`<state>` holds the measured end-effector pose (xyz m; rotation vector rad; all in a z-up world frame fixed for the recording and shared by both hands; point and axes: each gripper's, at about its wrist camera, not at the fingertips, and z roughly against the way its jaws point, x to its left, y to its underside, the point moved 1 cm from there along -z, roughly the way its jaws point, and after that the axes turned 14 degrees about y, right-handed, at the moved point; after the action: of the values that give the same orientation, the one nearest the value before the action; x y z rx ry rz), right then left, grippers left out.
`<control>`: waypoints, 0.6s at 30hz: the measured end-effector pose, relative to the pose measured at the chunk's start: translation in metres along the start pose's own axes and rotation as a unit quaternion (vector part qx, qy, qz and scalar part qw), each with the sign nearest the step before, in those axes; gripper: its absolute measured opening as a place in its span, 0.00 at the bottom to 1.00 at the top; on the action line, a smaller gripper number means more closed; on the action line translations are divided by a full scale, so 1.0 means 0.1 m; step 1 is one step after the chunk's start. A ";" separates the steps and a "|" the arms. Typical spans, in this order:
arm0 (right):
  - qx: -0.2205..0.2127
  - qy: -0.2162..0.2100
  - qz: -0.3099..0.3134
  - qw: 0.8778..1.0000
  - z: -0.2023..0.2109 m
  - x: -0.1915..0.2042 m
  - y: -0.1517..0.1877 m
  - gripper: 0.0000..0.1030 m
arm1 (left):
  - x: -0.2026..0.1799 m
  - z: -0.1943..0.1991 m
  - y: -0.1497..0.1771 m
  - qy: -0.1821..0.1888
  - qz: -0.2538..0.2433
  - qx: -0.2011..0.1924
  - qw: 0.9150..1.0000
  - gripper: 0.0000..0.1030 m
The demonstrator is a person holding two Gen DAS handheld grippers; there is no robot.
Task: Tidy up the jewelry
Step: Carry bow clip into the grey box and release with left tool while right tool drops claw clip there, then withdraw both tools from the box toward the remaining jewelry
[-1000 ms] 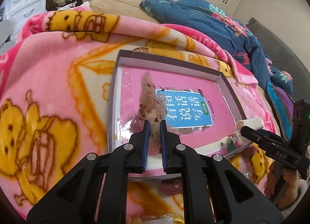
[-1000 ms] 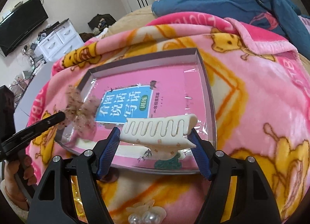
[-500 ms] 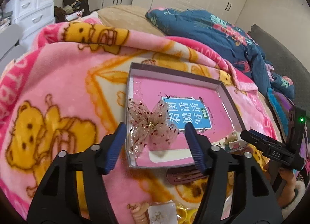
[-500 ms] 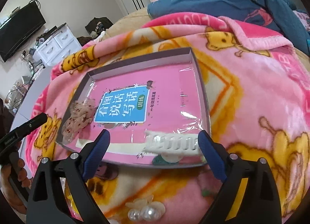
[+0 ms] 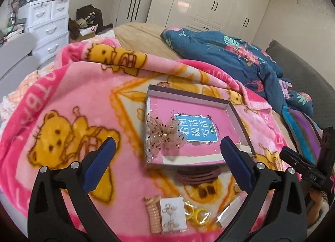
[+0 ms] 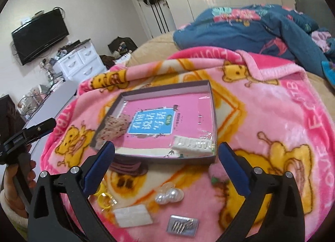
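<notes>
The left gripper (image 5: 167, 152) stands with its blue-padded fingers (image 5: 100, 164) wide apart and nothing between them, hovering over the pink fleece blanket with yellow bear prints (image 5: 62, 116), near side of the shallow grey cardboard box lid with a pink printed lining (image 5: 188, 93). The right gripper (image 6: 167, 156) is likewise spread wide and holds nothing, its pads (image 6: 233, 168) flanking the near edge of the same lid.

Inside the lid, at its near left, lies the sheer beige gauze bow clip with red dots (image 5: 164, 135), resting partly on the blue label printed on the lining. At the near right corner of the lid lies the cream plastic claw hair clip with a row of teeth (image 6: 193, 143), on its side, close against the right wall.

Just outside the lid's near edge, on the blanket, sits a dark maroon oval hair clip (image 5: 197, 176), touching or almost touching the lid. Nearer the cameras lie loose pieces: a coiled peach-coloured spiral hair tie (image 5: 153, 214), touching a white card carrying small earrings (image 5: 172, 214), then yellow plastic rings (image 5: 197, 214) to its right. The right wrist view adds a cluster of white pearl beads (image 6: 169, 195), a small pink fuzzy ornament (image 6: 216, 174) by the lid's near right corner, a white rectangular packet (image 6: 133, 218) and a small silver packet of pins (image 6: 183, 225)
</notes>
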<state>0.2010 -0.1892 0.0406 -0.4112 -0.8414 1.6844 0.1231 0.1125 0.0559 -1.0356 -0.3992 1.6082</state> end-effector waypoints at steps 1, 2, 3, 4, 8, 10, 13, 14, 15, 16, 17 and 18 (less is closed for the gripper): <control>-0.005 -0.002 0.003 1.000 0.06 0.01 0.00 0.96 | -0.01 0.06 0.01 -0.001 0.000 -0.002 1.000 0.91; -0.010 -0.003 0.006 1.000 0.13 0.03 0.01 0.96 | -0.03 0.09 0.02 -0.002 -0.001 -0.003 1.000 0.91; -0.016 -0.006 0.008 1.000 0.20 0.04 0.02 0.96 | -0.04 0.14 0.04 -0.004 -0.002 -0.005 1.000 0.91; -0.020 -0.009 0.009 1.000 0.25 0.05 0.02 0.96 | -0.05 0.17 0.05 -0.005 -0.004 -0.007 1.000 0.91; -0.030 -0.014 0.017 0.999 0.43 0.09 0.05 0.96 | -0.11 0.32 0.11 -0.005 -0.010 -0.012 1.000 0.91; -0.033 -0.018 0.024 0.999 0.49 0.12 0.07 0.96 | -0.14 0.38 0.14 -0.005 -0.014 -0.013 1.000 0.91; -0.035 -0.022 0.034 0.999 0.59 0.17 0.12 0.96 | -0.18 0.45 0.20 -0.008 -0.019 -0.014 1.000 0.91; -0.036 -0.022 0.036 0.998 0.60 0.19 0.13 0.96 | -0.18 0.47 0.22 -0.009 -0.021 -0.013 1.000 0.91; -0.036 -0.023 0.038 0.998 0.62 0.20 0.15 0.96 | -0.19 0.49 0.25 -0.010 -0.022 -0.012 1.000 0.91; -0.037 -0.026 0.041 0.998 0.64 0.22 0.17 0.96 | -0.19 0.50 0.27 -0.010 -0.021 -0.011 1.000 0.91; -0.037 -0.028 0.043 0.998 0.66 0.23 0.19 0.96 | -0.20 0.50 0.29 -0.009 -0.021 -0.010 1.000 0.91; -0.039 -0.029 0.045 0.998 0.69 0.24 0.21 0.96 | -0.21 0.52 0.31 -0.008 -0.021 -0.009 1.000 0.91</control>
<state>0.1343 -0.1899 0.0763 -0.4616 -0.9465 1.7563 0.0630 0.0973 0.0706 -1.0221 -0.4432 1.5783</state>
